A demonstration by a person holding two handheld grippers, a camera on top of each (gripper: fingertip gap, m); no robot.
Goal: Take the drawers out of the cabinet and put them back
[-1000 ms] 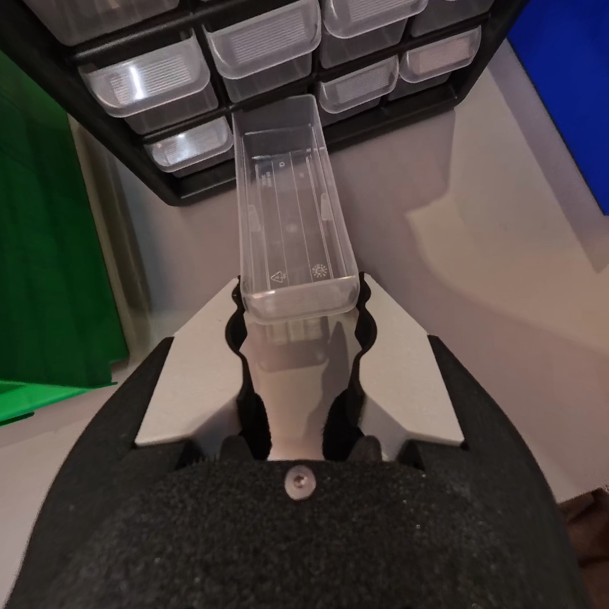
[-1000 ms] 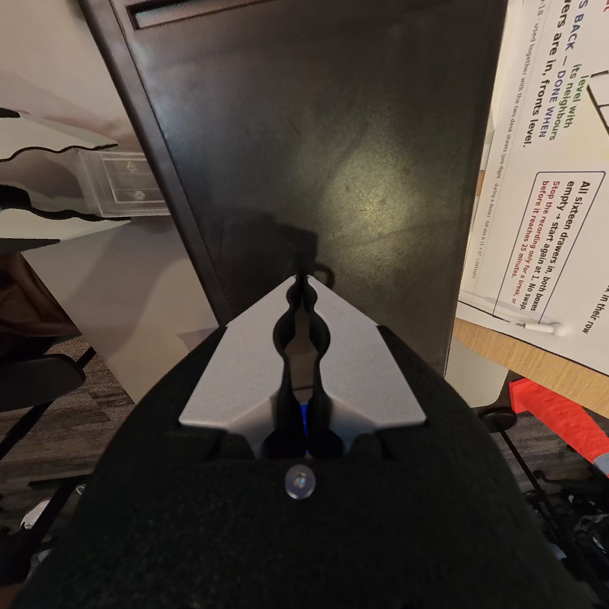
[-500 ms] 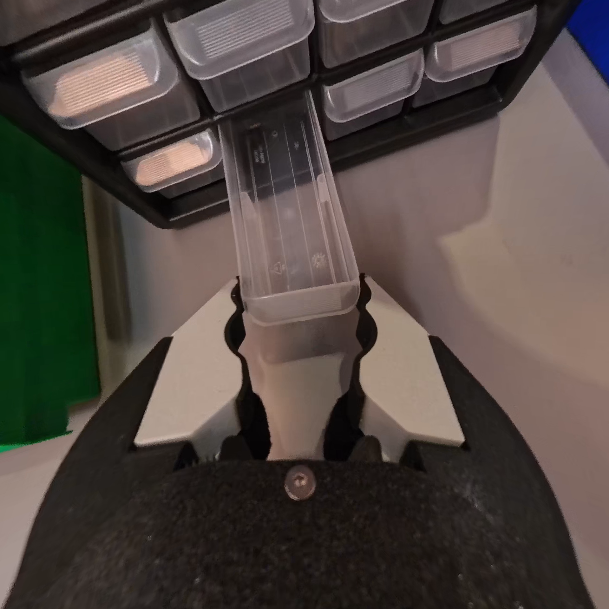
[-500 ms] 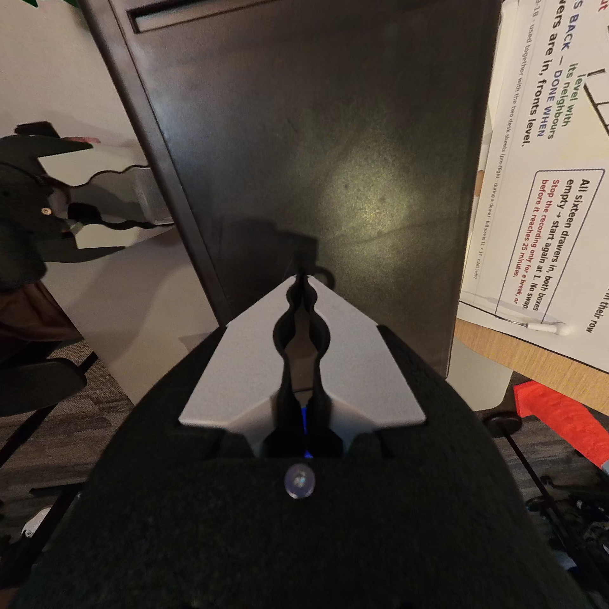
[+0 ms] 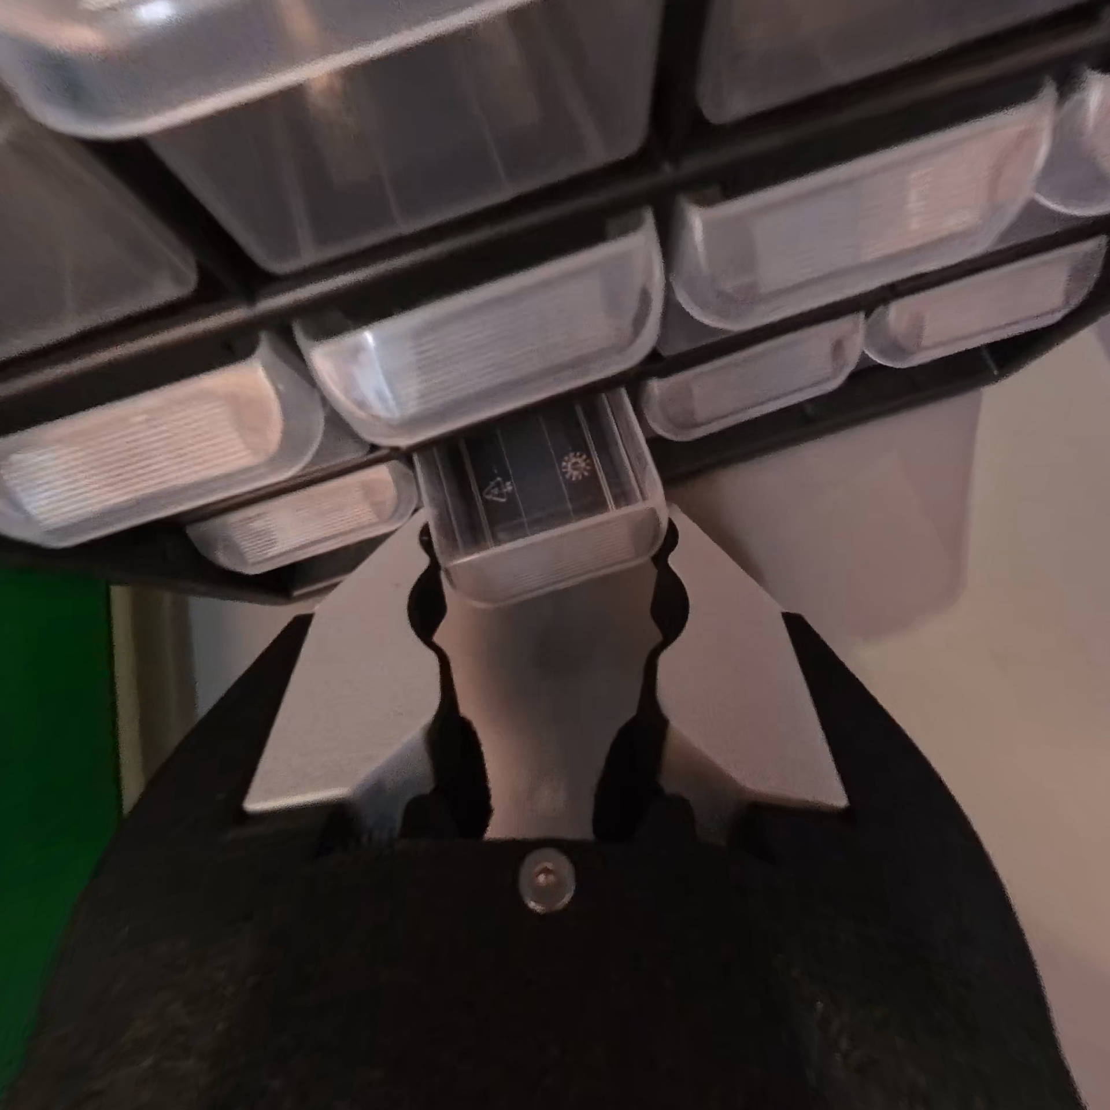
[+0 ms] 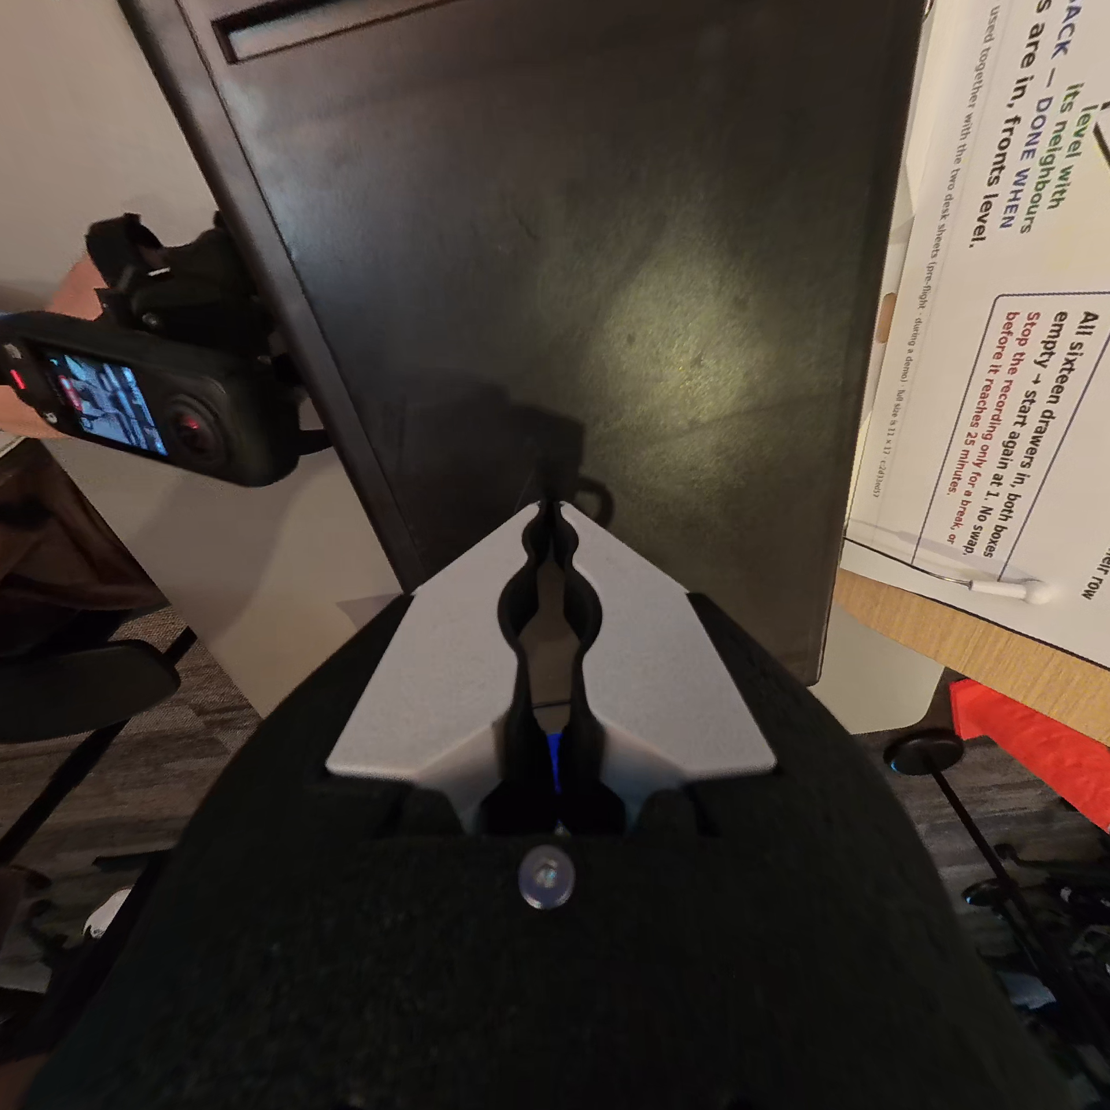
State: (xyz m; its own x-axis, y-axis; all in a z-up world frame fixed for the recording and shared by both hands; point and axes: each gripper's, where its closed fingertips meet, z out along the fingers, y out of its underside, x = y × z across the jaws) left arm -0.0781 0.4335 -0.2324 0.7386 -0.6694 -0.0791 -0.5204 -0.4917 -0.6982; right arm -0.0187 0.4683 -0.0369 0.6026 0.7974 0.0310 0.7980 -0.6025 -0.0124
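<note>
Jaws of the left gripper (image 5: 543, 543) clamp the clear drawer (image 5: 540, 510), mostly inside the cabinet (image 5: 600, 198) ahead. Right gripper (image 6: 551, 510) jaws pinched together, empty, against the cabinet's dark side.

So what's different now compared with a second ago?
The clear drawer has slid most of the way back into its bottom-row slot in the black cabinet; a second ago nearly its whole length stuck out. The left gripper pushed it in and still clamps its front end. The right gripper stayed shut and empty against the cabinet's dark side panel. The neighbouring drawers stayed in.
</note>
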